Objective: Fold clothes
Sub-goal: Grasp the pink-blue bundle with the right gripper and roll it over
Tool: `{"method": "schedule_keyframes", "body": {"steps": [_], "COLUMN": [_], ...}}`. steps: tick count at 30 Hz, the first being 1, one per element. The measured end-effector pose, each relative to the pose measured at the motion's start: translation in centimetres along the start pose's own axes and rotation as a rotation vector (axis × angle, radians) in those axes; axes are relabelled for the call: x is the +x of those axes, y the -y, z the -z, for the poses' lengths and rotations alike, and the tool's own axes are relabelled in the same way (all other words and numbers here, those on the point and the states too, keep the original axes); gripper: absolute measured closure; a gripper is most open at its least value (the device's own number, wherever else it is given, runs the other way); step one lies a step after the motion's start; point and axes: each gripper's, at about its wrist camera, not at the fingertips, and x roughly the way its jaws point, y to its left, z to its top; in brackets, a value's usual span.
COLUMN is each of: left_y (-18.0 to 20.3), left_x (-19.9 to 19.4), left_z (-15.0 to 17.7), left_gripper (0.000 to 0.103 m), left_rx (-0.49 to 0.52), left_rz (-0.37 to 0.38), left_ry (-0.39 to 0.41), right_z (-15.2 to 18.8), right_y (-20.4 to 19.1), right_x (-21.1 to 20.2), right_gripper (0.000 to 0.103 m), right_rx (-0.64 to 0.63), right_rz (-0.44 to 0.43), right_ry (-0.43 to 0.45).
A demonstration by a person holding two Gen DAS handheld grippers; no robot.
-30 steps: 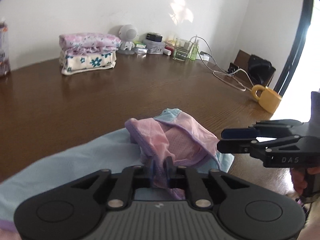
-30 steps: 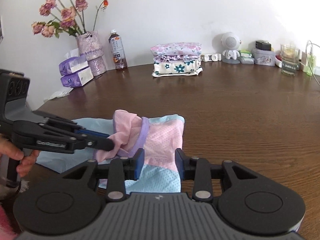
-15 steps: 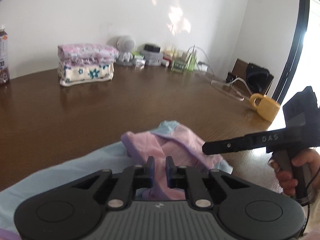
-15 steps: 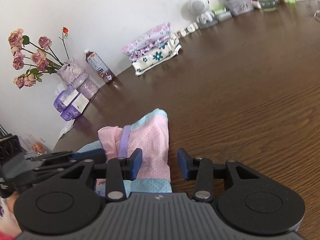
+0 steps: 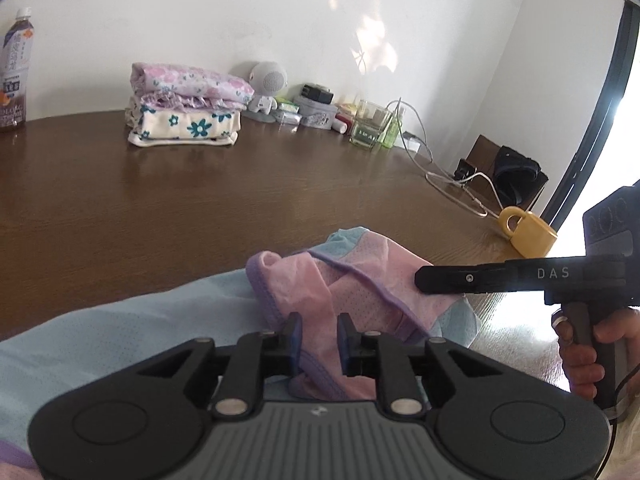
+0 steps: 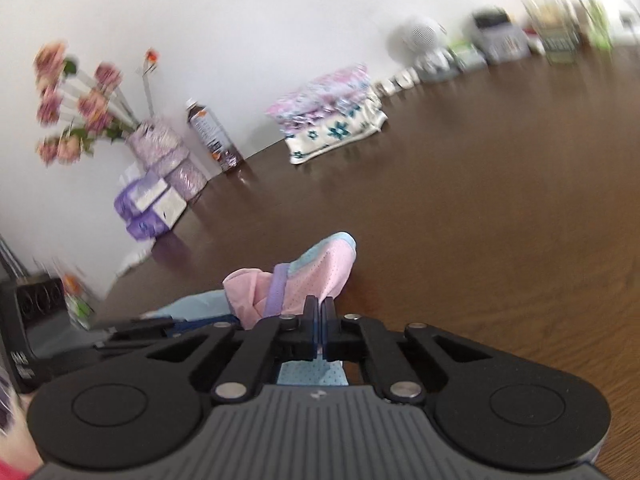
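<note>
The right gripper is clamped on the pink-and-blue garment near the table's front edge — "DAS" is read on its side; the left gripper is parted slightly, fabric lying between its fingers, ungripped.

2 claws, 1 garment, 1 mug

We log a pink, light-blue and purple-trimmed mesh garment on the dark brown wooden counter. Our left gripper stands with jaws parted around a pink fold. The right gripper enters sideways over the garment. Behind: stack of folded floral clothes, yellow mug.
</note>
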Motion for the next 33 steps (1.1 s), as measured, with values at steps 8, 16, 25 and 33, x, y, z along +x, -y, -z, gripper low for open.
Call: {"method": "schedule_keyframes", "body": {"steps": [8, 16, 25, 33], "left_y": [-0.9, -2.7, -4.5, -5.8], "left_x": [-3.3, -6.0, -8.7, -10.2], "left_z": [0.8, 2.0, 3.0, 3.6], "left_gripper": [0.086, 0.082, 0.074, 0.067], "left_rx": [0.004, -0.047, -0.105, -0.156], "left_rz": [-0.024, -0.041, -0.061, -0.089], "left_ry": [0.043, 0.085, 0.134, 0.156], "right_z": [-0.6, -0.2, 1.6, 3.1], "right_y": [-6.8, -12.4, -14.6, -14.5], "right_x": [0.5, 3.1, 6.9, 9.1], "right_gripper": [0.102, 0.102, 0.102, 0.101], "right_rx": [-0.303, -0.474, -0.448, -0.376], "right_rz": [0.053, -0.008, -0.052, -0.050], "right_ry": [-0.023, -0.077, -0.171, -0.214]}}
